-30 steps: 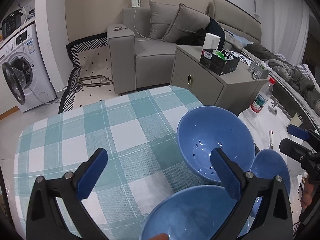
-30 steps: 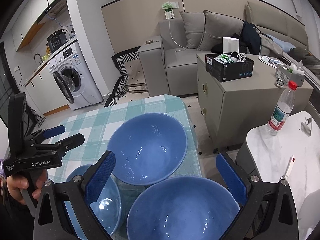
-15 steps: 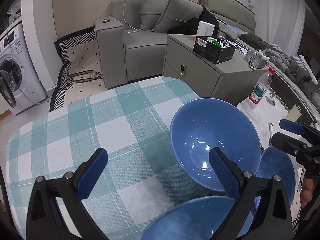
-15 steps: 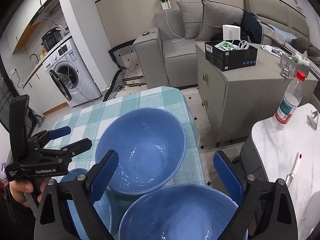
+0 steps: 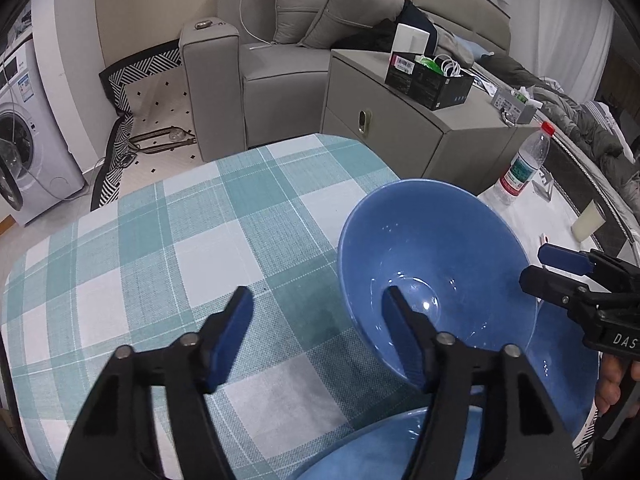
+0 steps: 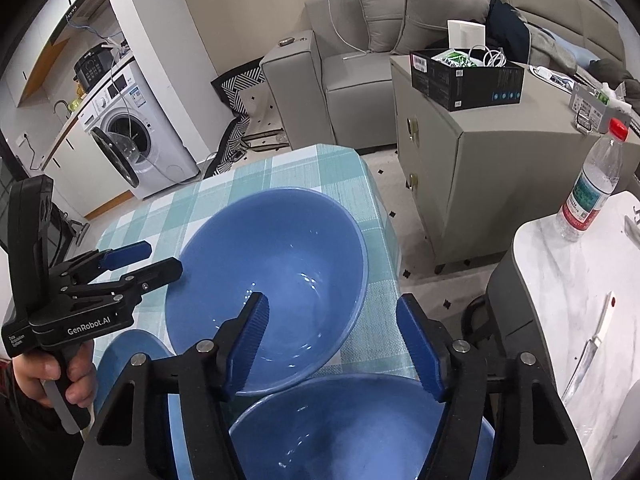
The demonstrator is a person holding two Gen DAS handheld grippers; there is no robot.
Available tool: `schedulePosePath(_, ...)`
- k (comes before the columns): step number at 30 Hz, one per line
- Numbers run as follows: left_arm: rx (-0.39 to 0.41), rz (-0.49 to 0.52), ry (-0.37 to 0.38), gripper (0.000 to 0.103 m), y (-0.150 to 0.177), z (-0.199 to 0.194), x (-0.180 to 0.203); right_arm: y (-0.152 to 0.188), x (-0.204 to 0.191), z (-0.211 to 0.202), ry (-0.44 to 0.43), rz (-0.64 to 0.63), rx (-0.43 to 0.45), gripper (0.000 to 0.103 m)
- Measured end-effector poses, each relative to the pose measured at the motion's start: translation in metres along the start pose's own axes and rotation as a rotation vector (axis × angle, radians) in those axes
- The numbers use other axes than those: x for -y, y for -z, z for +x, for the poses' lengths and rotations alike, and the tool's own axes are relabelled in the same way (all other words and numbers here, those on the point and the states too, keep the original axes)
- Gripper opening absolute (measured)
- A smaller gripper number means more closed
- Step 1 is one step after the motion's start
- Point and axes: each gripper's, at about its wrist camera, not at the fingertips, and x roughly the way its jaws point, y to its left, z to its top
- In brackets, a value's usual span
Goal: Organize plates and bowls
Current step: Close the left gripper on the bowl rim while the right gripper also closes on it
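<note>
Only the right view shows the knife [image 6: 591,354]; both claws (half-closed, just closing) grip nothing.

Black grippers [image 5: 316,338], blue-padded jaws.

— What did you have behind the checked tablecloth [image 5: 168,248]?
— You had a grey sofa [image 5: 280,60] with cushions against a beige wall [image 5: 160,4], a grey cabinet [image 6: 480,152] beside it, and a patterned rug [image 5: 132,92] on the pale floor.
— And off the left edge?
— You had a white washing machine [image 6: 132,136], its door open.
</note>
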Motion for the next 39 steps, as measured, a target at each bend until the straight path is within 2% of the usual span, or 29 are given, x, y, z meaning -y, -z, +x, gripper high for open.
schedulePosePath(2, -0.015, 0.002, 0.007, 0.056, 0.0, 0.004, 0.001, 0.001, -0.001, 0.003, 0.001, -0.014, -0.005, 0.06)
schedulePosePath(7, -0.033, 0.02, 0.015, 0.044, 0.002, 0.009, 0.006, 0.002, -0.002, 0.008, 0.004, -0.02, -0.014, 0.053)
schedulePosePath(16, -0.055, 0.052, 0.02, 0.027, 0.004, 0.017, 0.013, 0.004, -0.001, 0.015, 0.024, -0.041, -0.03, 0.032)
schedulePosePath(18, -0.051, 0.057, 0.019, 0.022, 0.005, 0.017, 0.015, 0.004, -0.001, 0.016, 0.026, -0.051, -0.031, 0.022)
schedulePosePath(22, -0.058, 0.072, 0.028, 0.014, 0.006, 0.017, 0.018, 0.004, -0.002, 0.016, 0.023, -0.062, -0.027, 0.018)
schedulePosePath(39, -0.024, 0.042, 0.034, 0.014, 0.003, 0.005, 0.016, 0.003, -0.008, 0.008, 0.038, -0.061, 0.009, 0.018)
